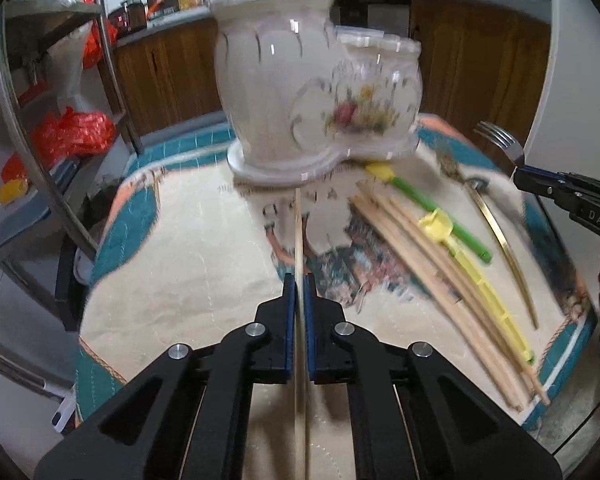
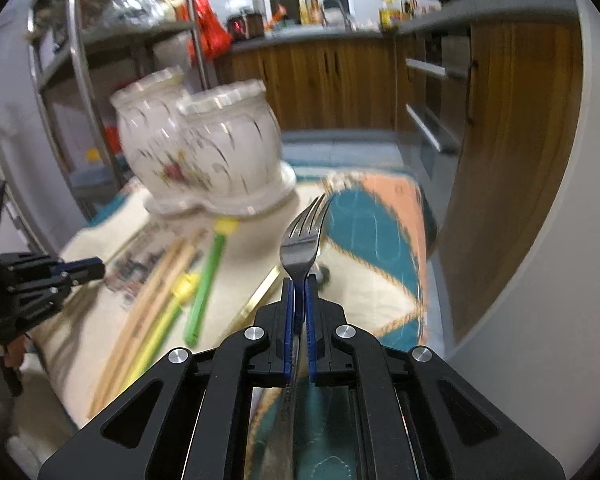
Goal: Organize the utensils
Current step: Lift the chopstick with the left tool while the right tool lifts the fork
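Your surface: a table under a quilted patterned cloth (image 1: 188, 240), cream centre, teal and peach border. On it: a white floral ceramic double-pot holder (image 1: 316, 92) at 12 o'clock; wooden chopsticks (image 1: 428, 280), a yellow plastic utensil (image 1: 472, 268), a green-handled utensil (image 1: 440, 212) and a gold-coloured utensil (image 1: 504, 248) fanned together at 3 o'clock.

Left wrist view looks forward and down along its own fingers, close over the table, facing the double ceramic holder (image 1: 316, 92). Right wrist view looks likewise from the table's other side. Both share the holder (image 2: 200, 140), the chopsticks and the kitchen counter behind.
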A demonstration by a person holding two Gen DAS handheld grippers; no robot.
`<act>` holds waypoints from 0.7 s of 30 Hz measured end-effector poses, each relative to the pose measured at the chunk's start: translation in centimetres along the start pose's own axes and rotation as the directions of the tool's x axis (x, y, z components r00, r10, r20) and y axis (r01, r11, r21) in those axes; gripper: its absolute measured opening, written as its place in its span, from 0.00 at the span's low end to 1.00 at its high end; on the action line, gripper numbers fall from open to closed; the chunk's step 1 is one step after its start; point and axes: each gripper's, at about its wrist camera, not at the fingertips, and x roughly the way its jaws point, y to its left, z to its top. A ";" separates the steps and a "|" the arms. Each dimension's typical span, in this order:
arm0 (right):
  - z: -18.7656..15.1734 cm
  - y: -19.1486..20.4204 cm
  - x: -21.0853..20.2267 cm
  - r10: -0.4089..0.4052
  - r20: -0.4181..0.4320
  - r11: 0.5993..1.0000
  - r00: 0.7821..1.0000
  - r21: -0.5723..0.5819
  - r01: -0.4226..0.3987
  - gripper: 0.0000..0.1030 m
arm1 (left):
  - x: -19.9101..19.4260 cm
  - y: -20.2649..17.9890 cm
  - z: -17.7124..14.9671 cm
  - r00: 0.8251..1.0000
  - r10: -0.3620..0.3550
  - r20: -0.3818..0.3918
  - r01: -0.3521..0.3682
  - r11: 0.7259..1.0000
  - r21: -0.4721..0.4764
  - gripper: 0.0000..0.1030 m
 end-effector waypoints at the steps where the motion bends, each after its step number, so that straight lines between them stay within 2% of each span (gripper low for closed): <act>1: 0.2 0.4 -0.7 -0.003 0.036 1.000 0.999 -0.018 0.003 0.06 | -0.6 0.1 0.1 1.000 -0.010 0.029 0.010 1.000 -0.003 0.04; 4: 0.6 1.1 -2.2 0.002 0.113 0.999 0.994 -0.051 0.004 0.05 | -2.1 0.1 0.5 0.994 -0.020 0.107 0.021 1.000 -0.006 0.04; 7: 1.0 2.0 -3.3 0.003 0.193 0.996 0.981 -0.088 0.014 0.04 | -3.8 0.1 0.8 0.978 -0.012 0.209 0.014 1.000 -0.004 0.04; 10: 1.4 3.0 -4.1 -0.010 0.249 0.991 0.968 -0.127 0.043 0.04 | -4.7 0.2 1.1 0.962 -0.003 0.274 0.004 1.000 -0.006 0.04; 17: 3.8 4.2 -5.3 -0.002 0.324 0.986 0.946 -0.158 0.056 0.04 | -6.8 1.3 2.6 0.912 -0.010 0.409 0.031 0.999 -0.044 0.04; 21: 6.6 4.6 -5.2 0.016 0.370 0.988 0.929 -0.150 0.043 0.04 | -7.3 2.6 5.0 0.881 -0.017 0.472 0.062 0.995 -0.079 0.04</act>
